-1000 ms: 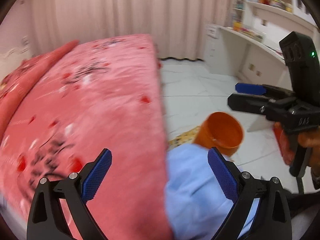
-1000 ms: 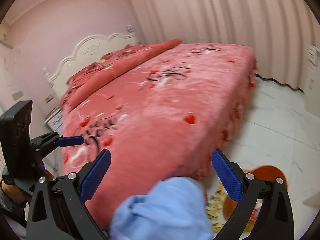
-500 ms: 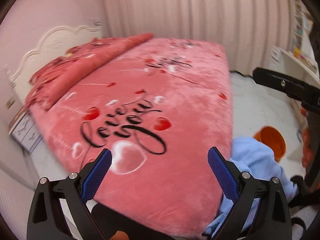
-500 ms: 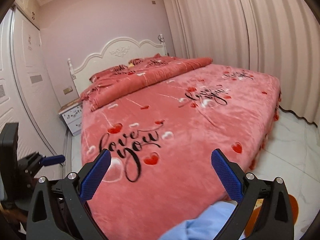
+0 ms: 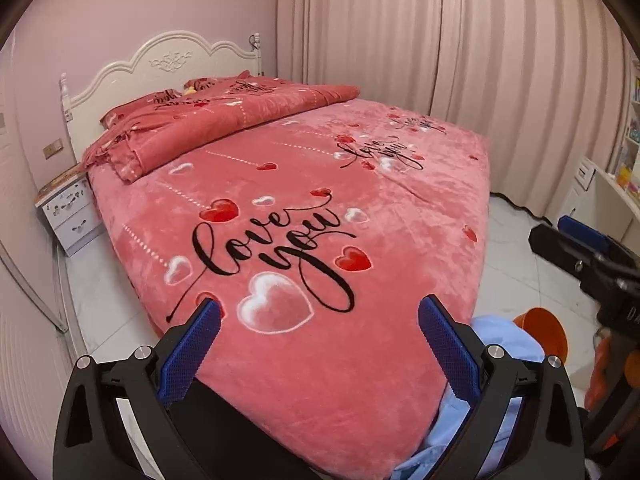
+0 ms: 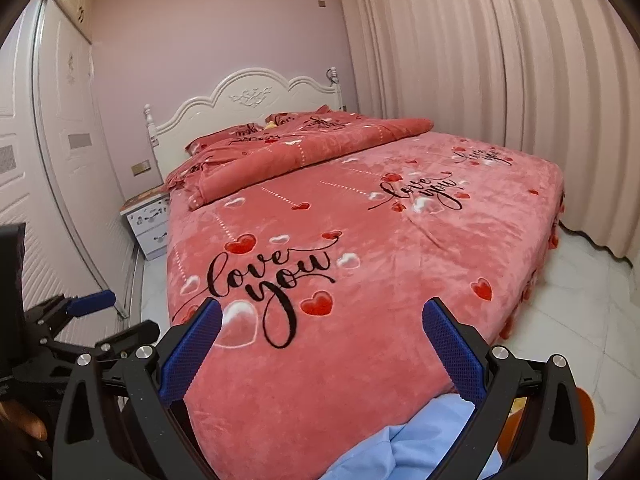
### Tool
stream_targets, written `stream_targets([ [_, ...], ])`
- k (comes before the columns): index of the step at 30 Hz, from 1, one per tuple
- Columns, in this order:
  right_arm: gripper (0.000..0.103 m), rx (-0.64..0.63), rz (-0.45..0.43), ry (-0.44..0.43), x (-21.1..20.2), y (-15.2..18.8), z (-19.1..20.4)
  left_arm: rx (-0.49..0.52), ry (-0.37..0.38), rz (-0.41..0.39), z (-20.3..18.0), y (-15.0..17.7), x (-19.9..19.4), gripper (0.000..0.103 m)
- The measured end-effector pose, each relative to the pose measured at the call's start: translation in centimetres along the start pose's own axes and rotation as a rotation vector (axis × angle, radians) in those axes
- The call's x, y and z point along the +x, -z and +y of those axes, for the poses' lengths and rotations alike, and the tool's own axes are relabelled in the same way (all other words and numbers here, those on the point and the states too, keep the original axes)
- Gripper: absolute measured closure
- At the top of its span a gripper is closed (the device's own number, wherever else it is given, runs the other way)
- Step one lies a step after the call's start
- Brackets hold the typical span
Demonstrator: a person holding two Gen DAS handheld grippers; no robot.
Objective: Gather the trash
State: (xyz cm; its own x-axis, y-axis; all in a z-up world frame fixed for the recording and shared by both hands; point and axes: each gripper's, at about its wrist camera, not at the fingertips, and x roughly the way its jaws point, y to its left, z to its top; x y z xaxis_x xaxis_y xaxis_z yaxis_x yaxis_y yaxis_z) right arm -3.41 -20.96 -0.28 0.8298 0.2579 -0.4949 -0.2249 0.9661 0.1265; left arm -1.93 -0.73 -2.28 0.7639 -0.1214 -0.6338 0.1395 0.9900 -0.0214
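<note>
My left gripper (image 5: 318, 320) is open and empty, held above the foot of a bed with a pink "love you" blanket (image 5: 320, 208). My right gripper (image 6: 320, 322) is open and empty over the same bed (image 6: 360, 220). An orange bin (image 5: 546, 334) stands on the floor to the right of the bed; a part of it shows in the right wrist view (image 6: 588, 404). The right gripper shows at the right edge of the left wrist view (image 5: 580, 248), and the left gripper shows at the left edge of the right wrist view (image 6: 80, 308). No trash is visible on the bed.
A light blue sleeve (image 5: 500, 344) lies low by the bed's corner. A folded duvet (image 5: 224, 124) and white headboard (image 5: 160, 60) are at the far end. A white nightstand (image 5: 68, 212) stands at the left. Curtains (image 5: 460, 40) line the far side. Shelves (image 5: 624, 152) stand at the right.
Both grippers have swung left and up from the bin and floor towards the bed; the whole bed and headboard have come into view. Both stay open.
</note>
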Motion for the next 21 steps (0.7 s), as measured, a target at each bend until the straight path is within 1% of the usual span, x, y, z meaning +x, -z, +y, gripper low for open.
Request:
stream_targets([
  [1, 0.005, -0.003, -0.002, -0.001, 0.0, 0.0, 0.1, -0.011, -0.007, 0.000, 0.2, -0.1, 0.0, 0.006],
  [3, 0.005, -0.004, -0.004, -0.012, -0.1, -0.1, 0.1, -0.028, 0.011, 0.001, 0.3, -0.2, 0.1, 0.006],
  [7, 0.005, -0.004, 0.004, -0.022, 0.2, 0.1, 0.0, 0.000, 0.004, 0.004, -0.1, -0.3, 0.2, 0.006],
  [21, 0.005, 0.021, 0.028, -0.040, 1.0, 0.4, -0.5, 0.004, 0.004, 0.025, -0.4, -0.3, 0.3, 0.006],
])
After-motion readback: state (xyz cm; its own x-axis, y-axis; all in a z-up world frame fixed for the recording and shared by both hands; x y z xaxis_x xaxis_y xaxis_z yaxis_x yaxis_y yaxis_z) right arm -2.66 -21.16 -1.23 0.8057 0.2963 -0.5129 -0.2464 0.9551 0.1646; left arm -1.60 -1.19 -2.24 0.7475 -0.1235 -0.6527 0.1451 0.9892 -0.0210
